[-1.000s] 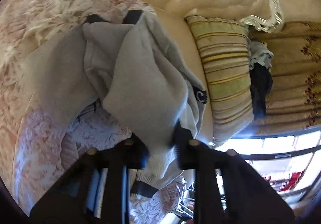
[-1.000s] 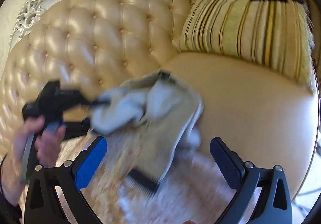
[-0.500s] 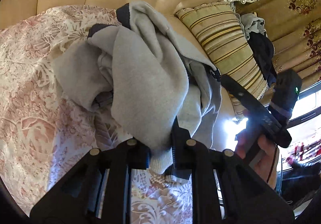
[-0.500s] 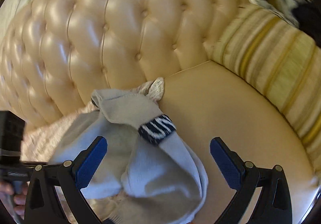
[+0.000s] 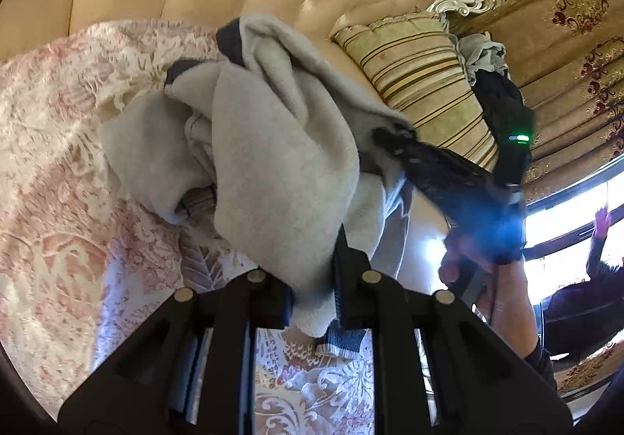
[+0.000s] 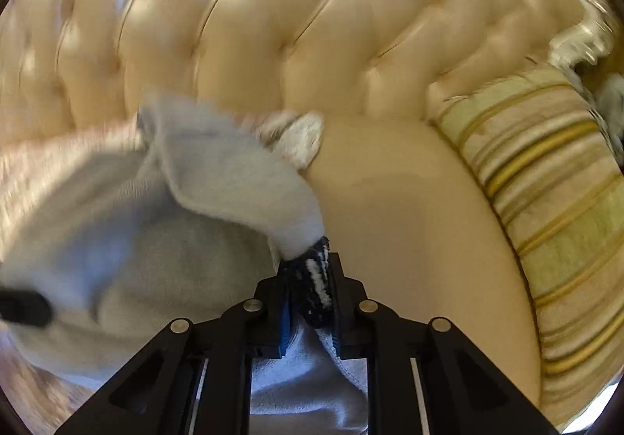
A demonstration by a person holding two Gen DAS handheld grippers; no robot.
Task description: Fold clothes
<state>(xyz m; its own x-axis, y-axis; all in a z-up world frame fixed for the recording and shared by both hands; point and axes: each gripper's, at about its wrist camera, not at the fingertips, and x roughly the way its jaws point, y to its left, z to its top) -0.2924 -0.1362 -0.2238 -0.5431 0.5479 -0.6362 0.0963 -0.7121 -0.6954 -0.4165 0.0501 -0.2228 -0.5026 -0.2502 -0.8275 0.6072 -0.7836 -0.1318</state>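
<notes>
The grey garment (image 5: 273, 146) lies bunched on the sofa seat, partly on the pink patterned throw (image 5: 58, 169) and partly lifted, just in front of the tufted backrest (image 6: 273, 25). Both tongs are clamped on it, at separate points.

The left tongs (image 5: 312, 302) are closed on a thick fold of grey fabric near a dark ribbed hem (image 5: 343, 343), which hangs below the jaws. The right tongs (image 6: 308, 302) are closed on a dark cuff with white lettering (image 6: 312, 286). Judged from the task, two separate grips allow the garment to be drawn apart and spread flat before any fold is made; gripping at trim edges gives firm, identifiable reference points.

Limits of visibility:
- The garment's overall shape cannot be determined; it may be a sweatshirt.
- The lettering on the cuff is unreadable.
- The right wrist view is motion-blurred, particularly at the left edge.
- In the left wrist view, the right tongs (image 5: 394, 140) appear as a dark blurred body; their jaws are buried in fabric there.
- The striped cushion (image 6: 546, 201) is cut off by the frame edge.
- Dark and grey items (image 5: 491, 76) behind the cushion are unidentifiable.
</notes>
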